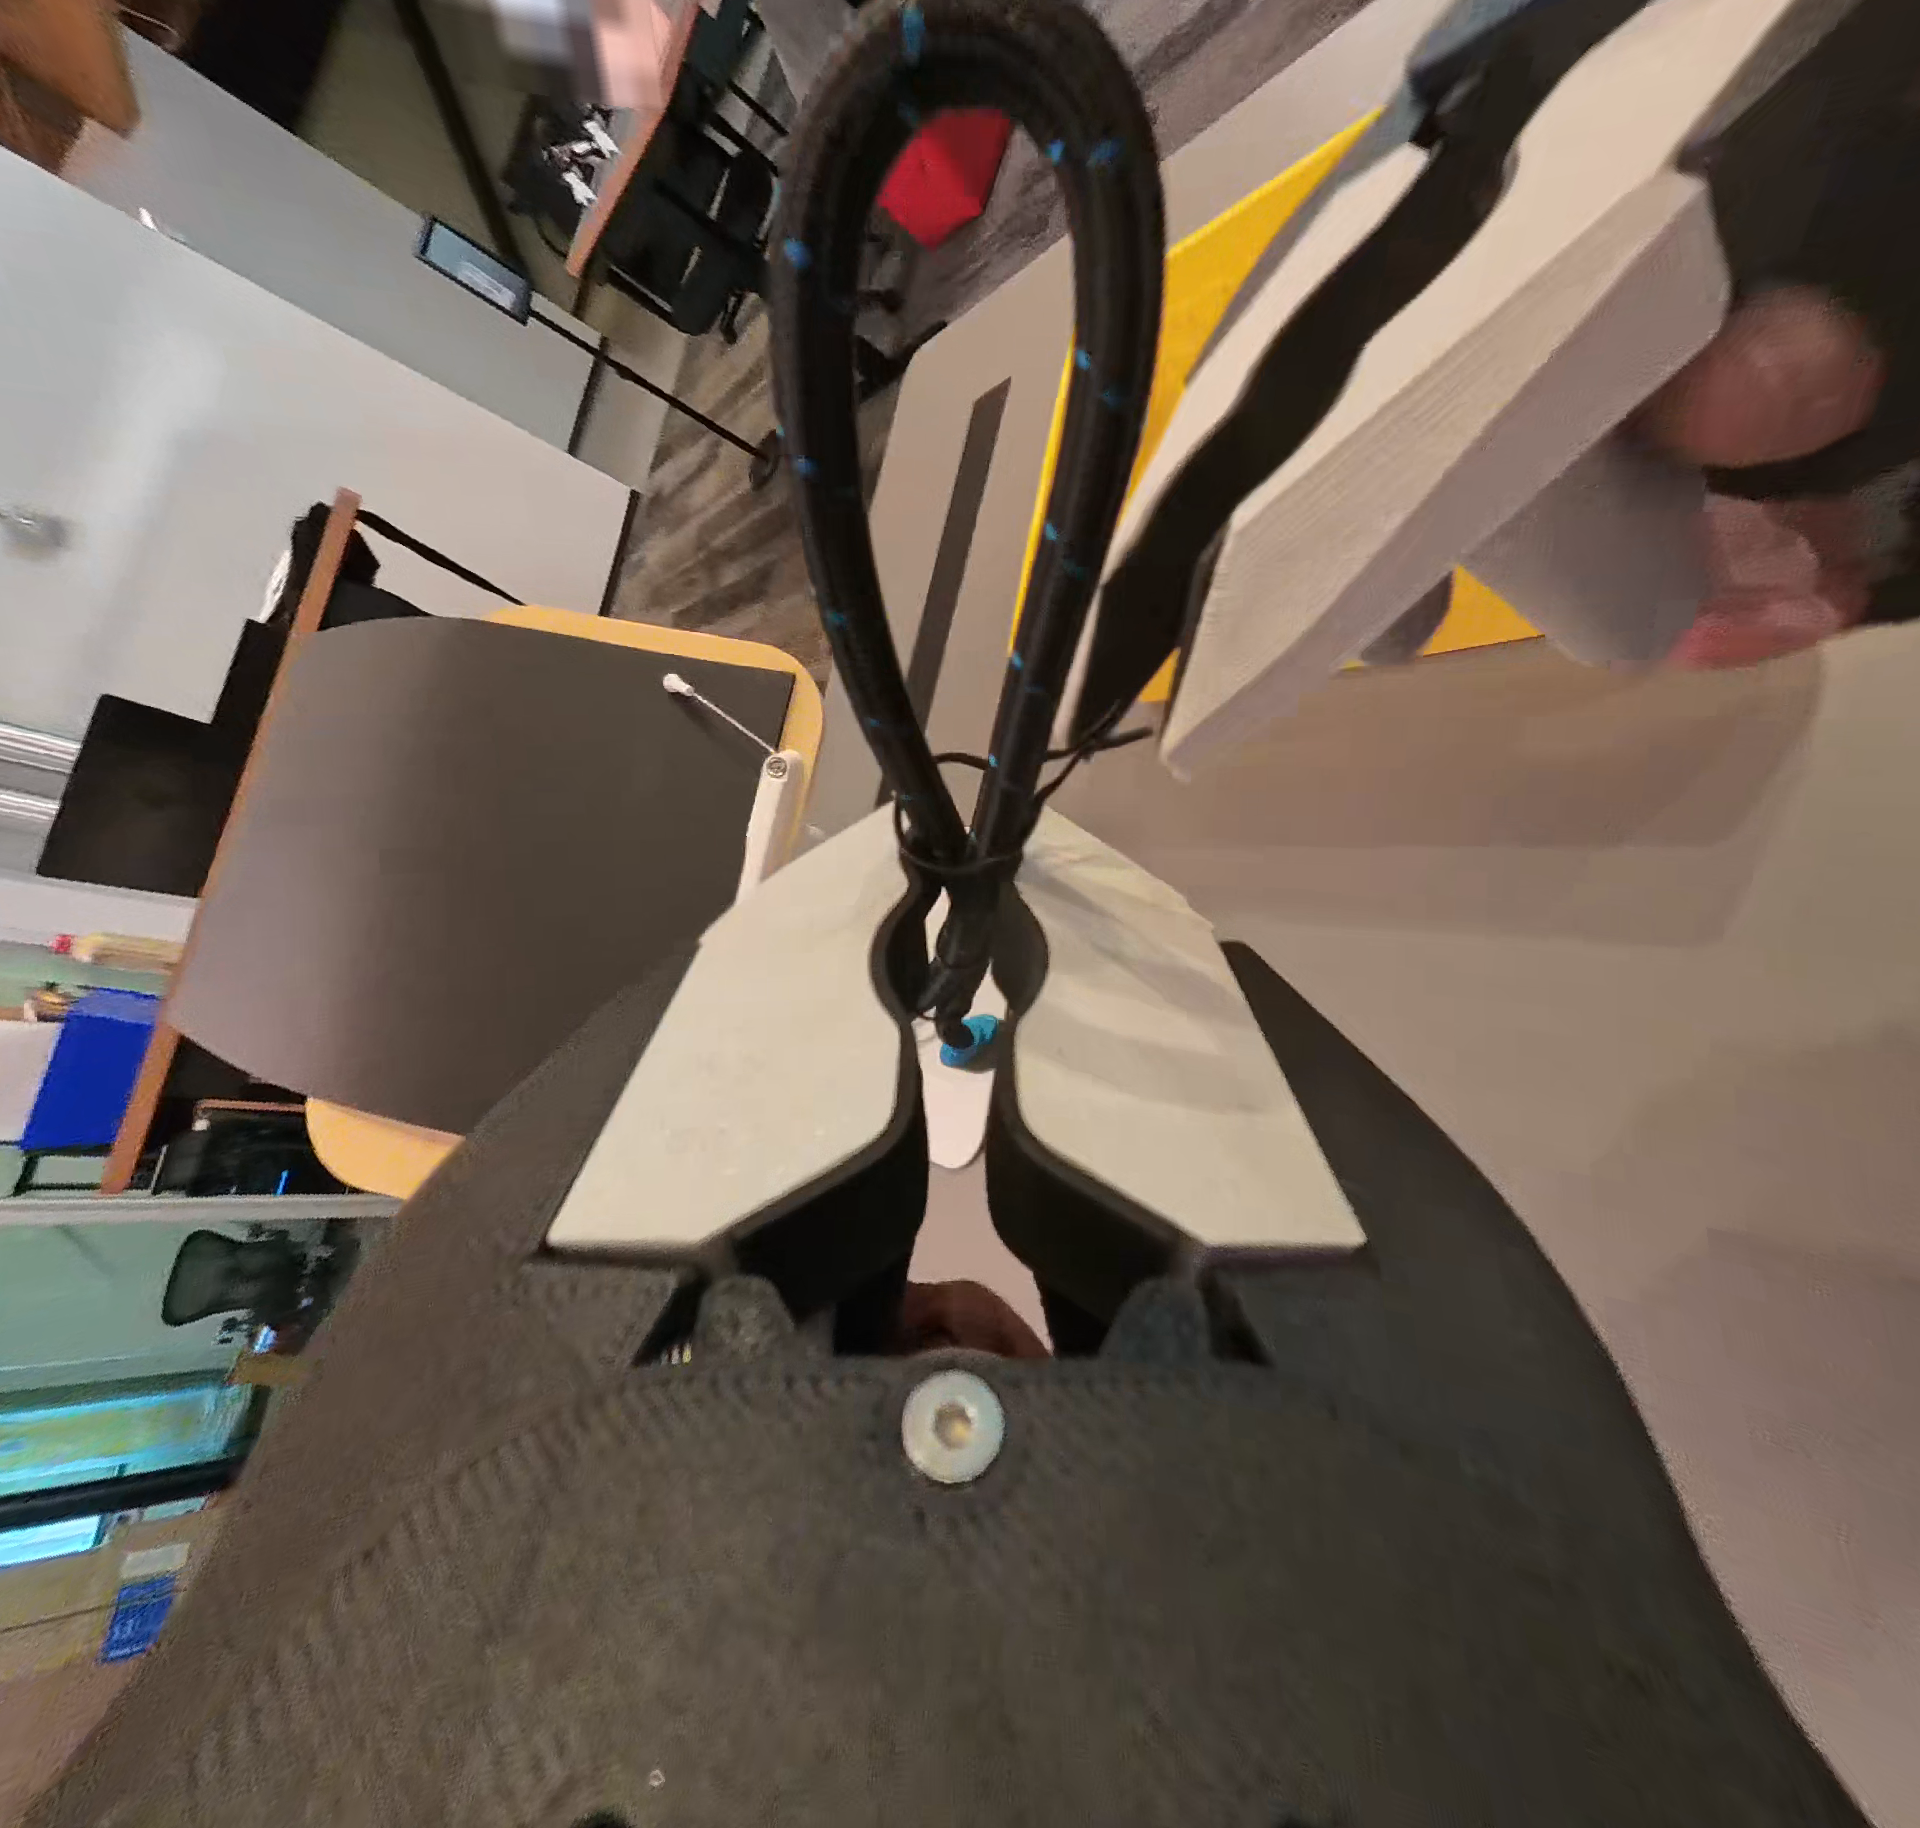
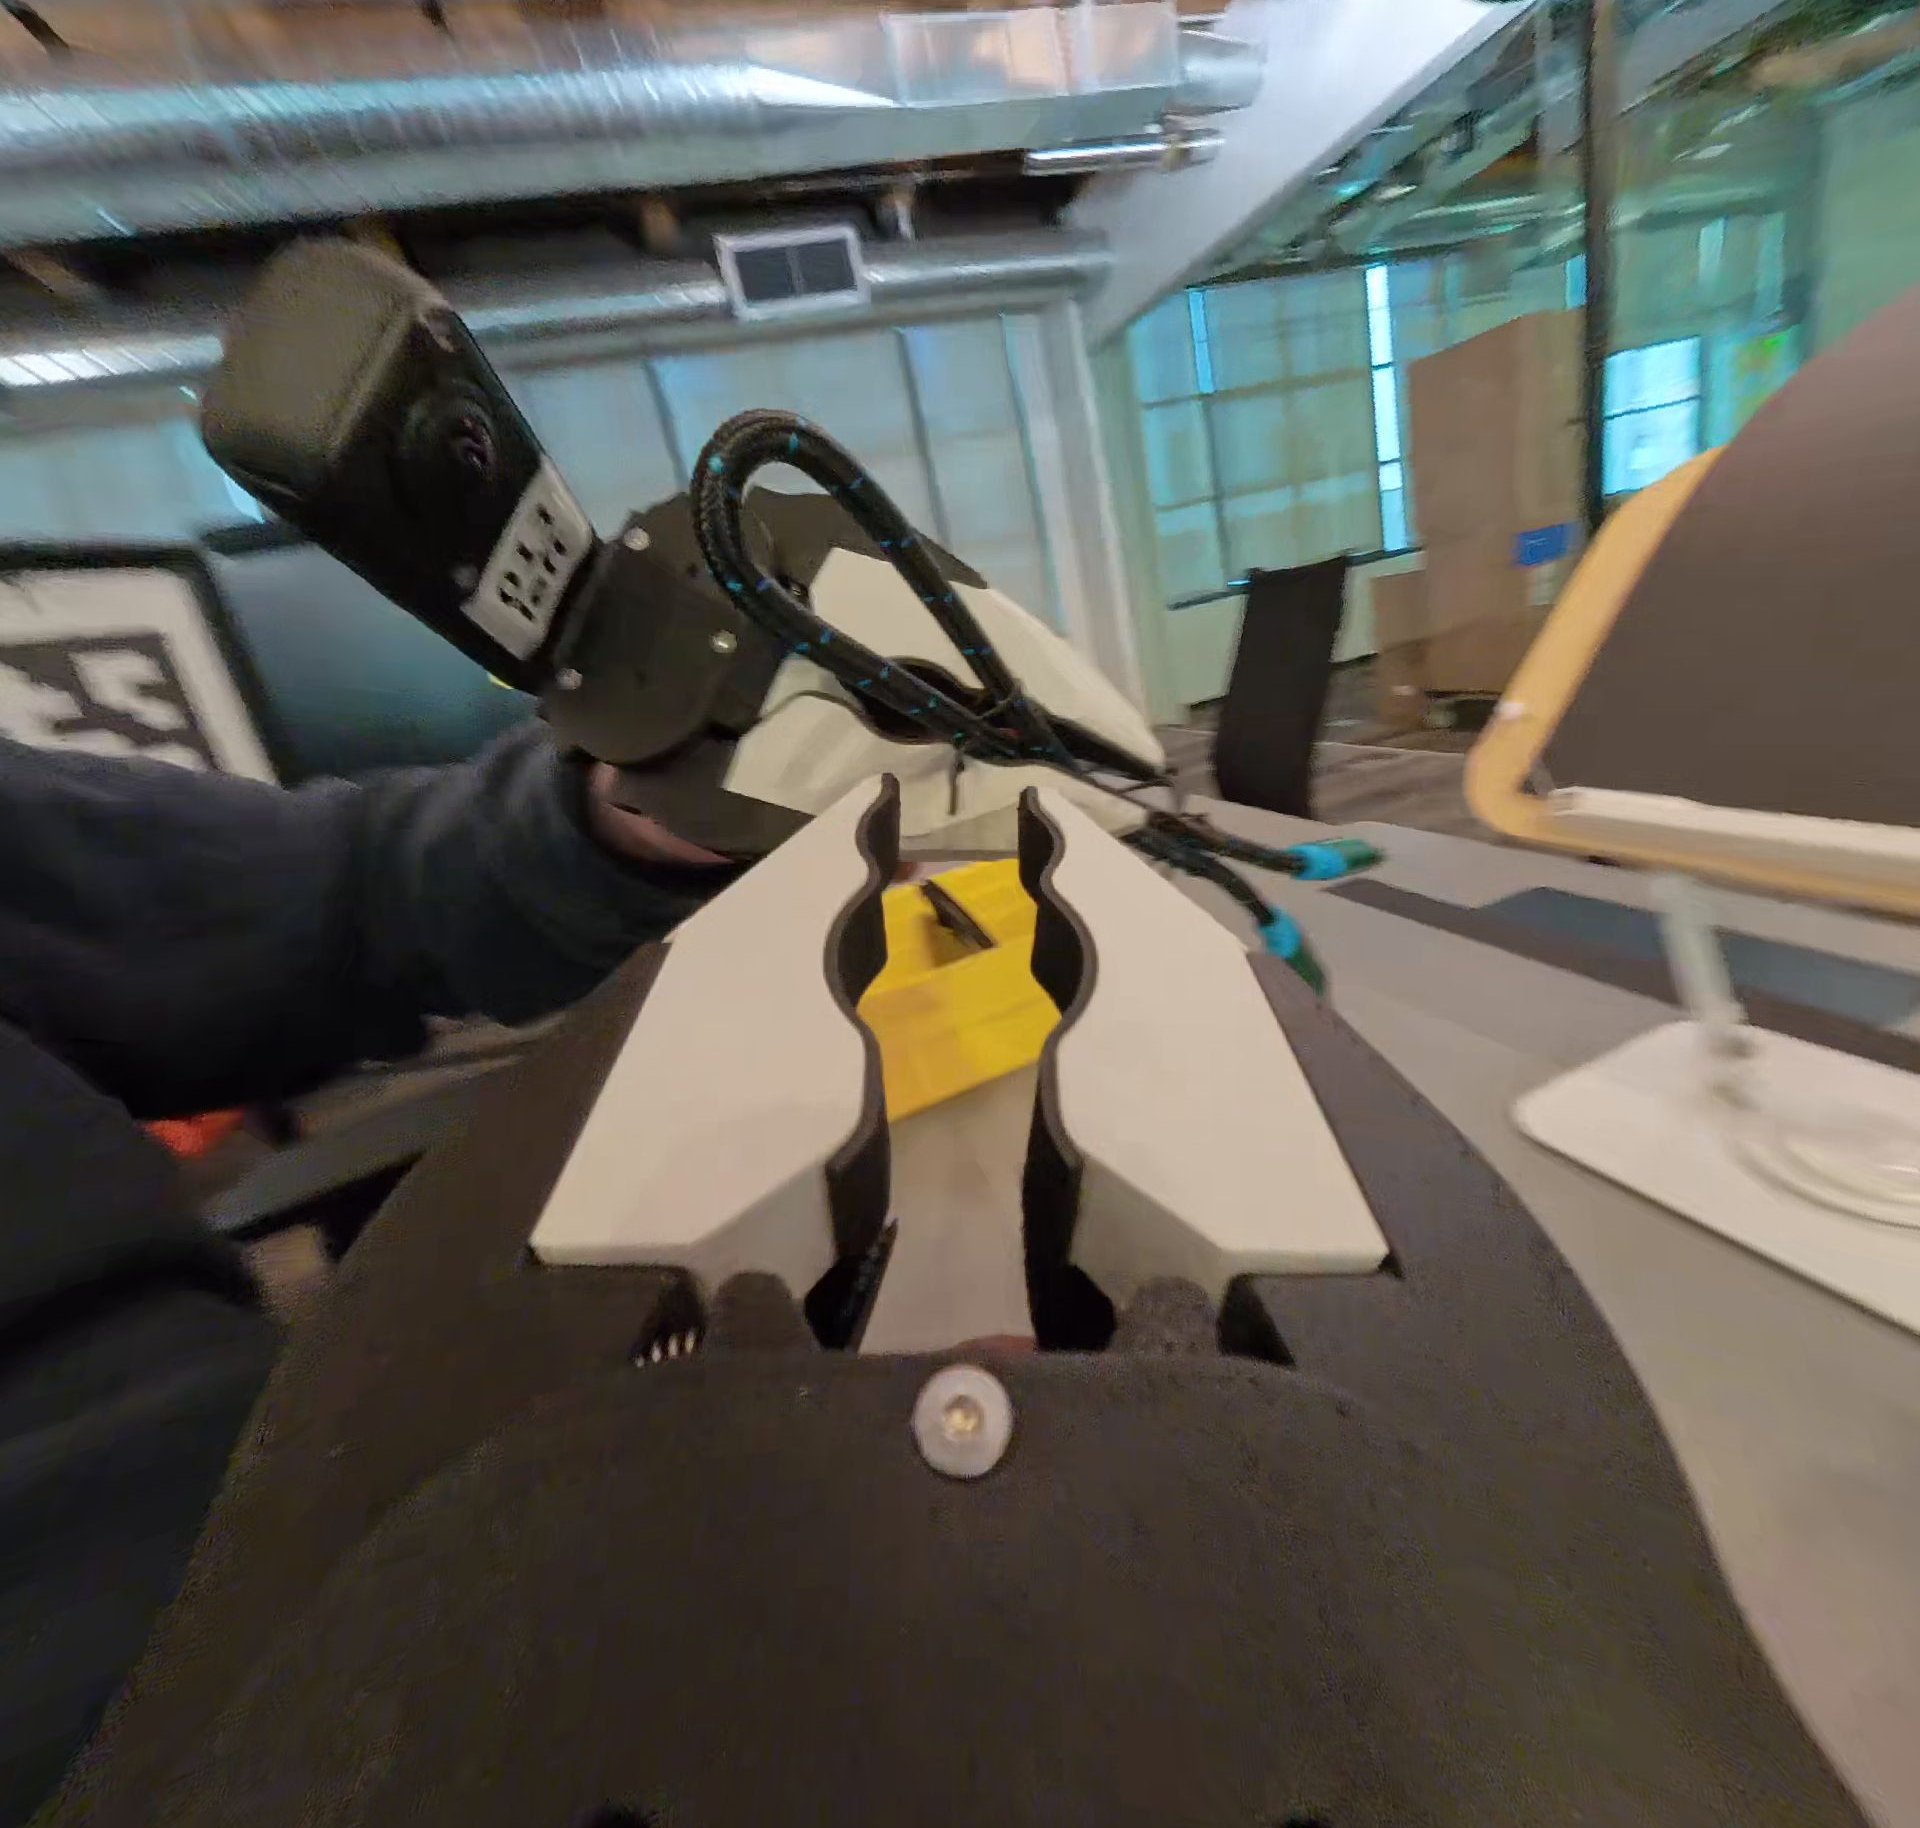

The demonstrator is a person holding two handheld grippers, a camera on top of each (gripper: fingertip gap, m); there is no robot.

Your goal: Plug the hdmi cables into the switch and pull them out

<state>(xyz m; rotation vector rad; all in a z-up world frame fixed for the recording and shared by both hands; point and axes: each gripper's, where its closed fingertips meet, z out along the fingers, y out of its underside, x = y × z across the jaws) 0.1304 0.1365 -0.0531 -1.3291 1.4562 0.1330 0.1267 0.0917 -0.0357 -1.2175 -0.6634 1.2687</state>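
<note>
Silver ducts (image 2: 416,126) overhead (exposed ceiling), tall windows (image 2: 1247,469) behind.

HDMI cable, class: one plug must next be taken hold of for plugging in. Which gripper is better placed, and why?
Probably the right gripper: it is open and empty, while the left gripper is shut on the HDMI cable, whose plugs dangle free nearby.

Between the left claw's (image 1: 961,931) fingertips, the bundled black braided cable with blue flecks (image 1: 966,428) hides its gripped stretch. Beyond the right claw (image 2: 956,822), fingers cover most of the yellow plastic block (image 2: 961,1009).
</note>
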